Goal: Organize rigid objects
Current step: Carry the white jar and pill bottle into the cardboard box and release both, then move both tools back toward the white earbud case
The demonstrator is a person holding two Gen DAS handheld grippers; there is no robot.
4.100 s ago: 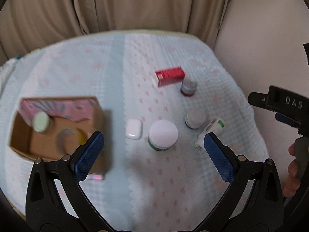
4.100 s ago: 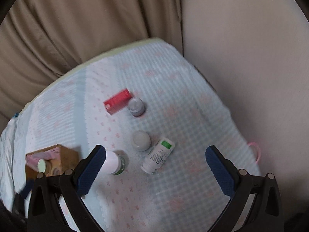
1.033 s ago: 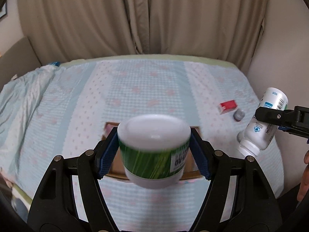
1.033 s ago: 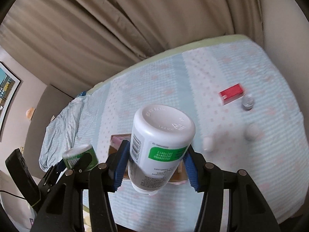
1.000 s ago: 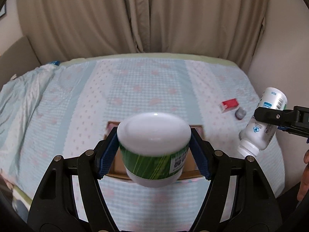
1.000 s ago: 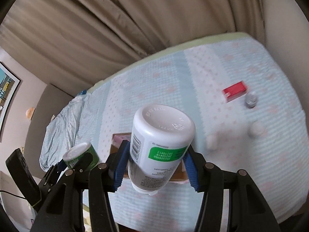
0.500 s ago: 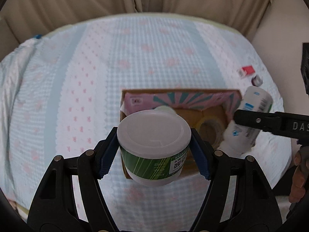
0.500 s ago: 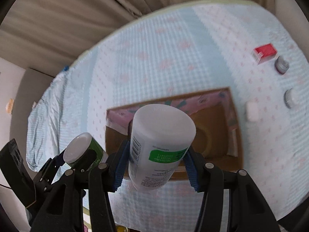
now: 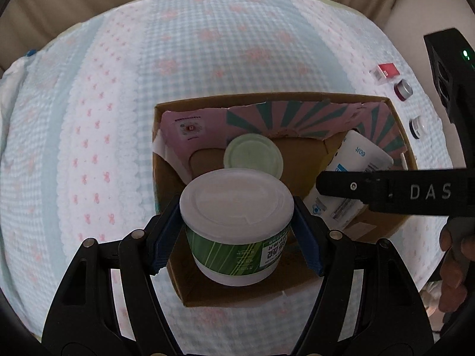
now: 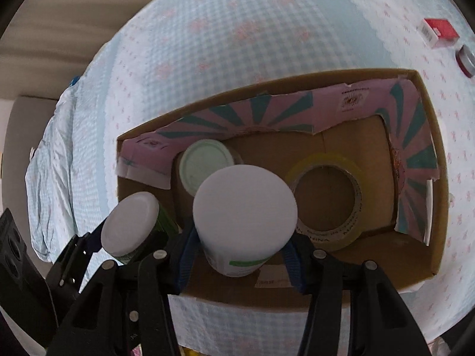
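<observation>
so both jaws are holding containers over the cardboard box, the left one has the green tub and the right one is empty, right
Not quite: the right gripper is not empty. The right wrist view shows its jaws shut on a white bottle with a green label. The rest stands: the left gripper holds the green tub, and both hang over the cardboard box.

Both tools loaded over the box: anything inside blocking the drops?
Partly. The tape roll lies flat on the cardboard box floor, just right of the white bottle in the right tool. A pale-lidded jar stands just beyond the green tub in the left tool.
</observation>
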